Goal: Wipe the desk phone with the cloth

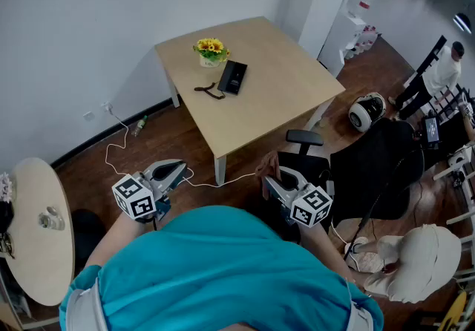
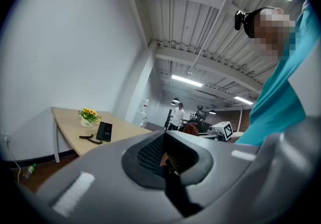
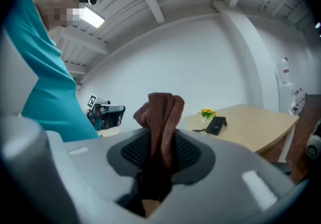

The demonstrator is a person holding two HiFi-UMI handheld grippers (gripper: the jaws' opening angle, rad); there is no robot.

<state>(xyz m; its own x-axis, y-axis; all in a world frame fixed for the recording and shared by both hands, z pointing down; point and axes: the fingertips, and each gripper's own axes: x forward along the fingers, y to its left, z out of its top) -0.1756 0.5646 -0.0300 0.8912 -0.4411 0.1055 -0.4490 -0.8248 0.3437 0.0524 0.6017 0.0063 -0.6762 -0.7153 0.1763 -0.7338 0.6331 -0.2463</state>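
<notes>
Grippers: two, both well apart from the table | left gripper [image 2: 165, 155]: jaws together, nothing held | right gripper [image 3: 160, 152]: clamped on one reddish-brown cloth [image 3: 161, 117] | one black desk phone [image 1: 232, 76]: lying on one light wooden square table [image 1: 282, 77], beside one pot of yellow flowers [image 1: 211, 51]

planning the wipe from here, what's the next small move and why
Probably step toward the table and bring the right gripper forward: it is shut on the cloth, but the desk phone lies far off beside the flowers.
</notes>
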